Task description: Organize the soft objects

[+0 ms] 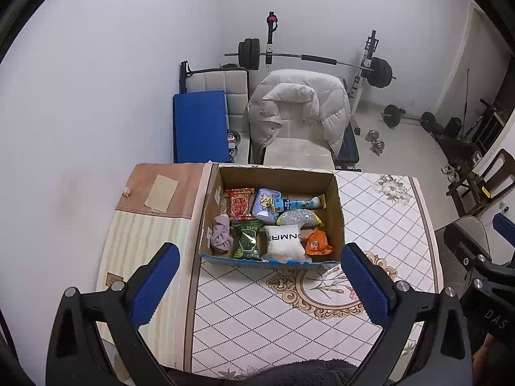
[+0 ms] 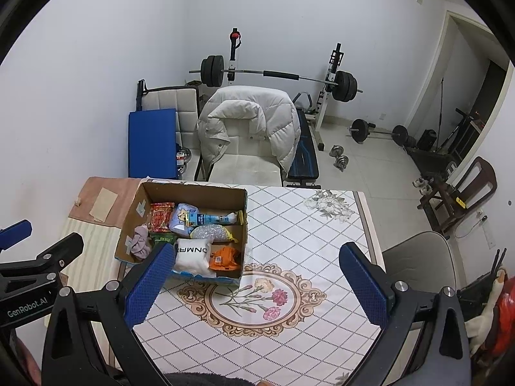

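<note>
Room: white walls, barbell rack (image 1: 309, 59) at back, chair w/ puffy white jacket (image 1: 299, 109) just behind tabletop.
Tabletop: diamond-pattern cloth w/ floral medallion (image 2: 289, 225); striped cloth on the left part (image 1: 145, 234).
Box: open cardboard box (image 1: 338, 206) on tabletop, far side, w/ soft items packed inside.
Back row in box: red snack pack (image 1: 239, 203), blue-white pouch (image 1: 265, 204), light-blue tube (image 1: 297, 204) lying across it.
Mid: silver glittery pack (image 1: 297, 217).
Front row: purple scrunchie (image 1: 221, 233) at left wall, green packet (image 1: 247, 239), white pillow bag (image 1: 285, 241) w/ black lettering, orange pouch (image 1: 318, 243) at right wall.
Left claw: (image 1: 260, 284) jaws wide apart, nothing between them, over tabletop just short of box.
Right claw: (image 2: 254, 283) jaws wide apart, empty, above medallion; its left finger (image 2: 151, 284) overlaps box's front-left corner in right wrist view.
</note>
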### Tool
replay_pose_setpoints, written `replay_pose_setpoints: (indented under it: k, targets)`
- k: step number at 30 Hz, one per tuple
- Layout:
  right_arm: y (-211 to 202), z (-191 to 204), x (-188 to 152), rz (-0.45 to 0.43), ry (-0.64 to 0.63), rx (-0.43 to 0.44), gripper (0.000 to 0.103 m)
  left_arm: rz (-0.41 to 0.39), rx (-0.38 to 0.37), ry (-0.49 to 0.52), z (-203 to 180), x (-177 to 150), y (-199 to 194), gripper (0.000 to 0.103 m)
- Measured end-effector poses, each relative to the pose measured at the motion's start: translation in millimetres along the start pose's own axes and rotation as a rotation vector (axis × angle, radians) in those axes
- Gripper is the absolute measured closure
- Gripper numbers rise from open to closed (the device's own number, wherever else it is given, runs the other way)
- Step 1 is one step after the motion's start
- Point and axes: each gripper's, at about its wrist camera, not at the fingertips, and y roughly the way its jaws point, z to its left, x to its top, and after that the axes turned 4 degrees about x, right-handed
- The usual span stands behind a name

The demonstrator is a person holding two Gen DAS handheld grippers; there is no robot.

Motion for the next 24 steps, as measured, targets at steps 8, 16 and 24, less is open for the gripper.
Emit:
replay_pose_setpoints:
  k: [8,16,24]
  targets:
    - [6.1,0.6,-3.4,0.009,-0.008,0.002,0.000,0.006,-0.004,0.002,-0.3,0.6,3.1,0.000]
    - [5.8,0.0,-2.8,0.010,-0.010,0.007,0.000,0.005,-0.001,-0.003,0.4,0.5,3.1,0.000]
    - [7.2,-0.4,-3.8,0.007,-0.011,0.006,0.000,0.000,0.010,-0.016,6.9,3.4,1.1,0.000]
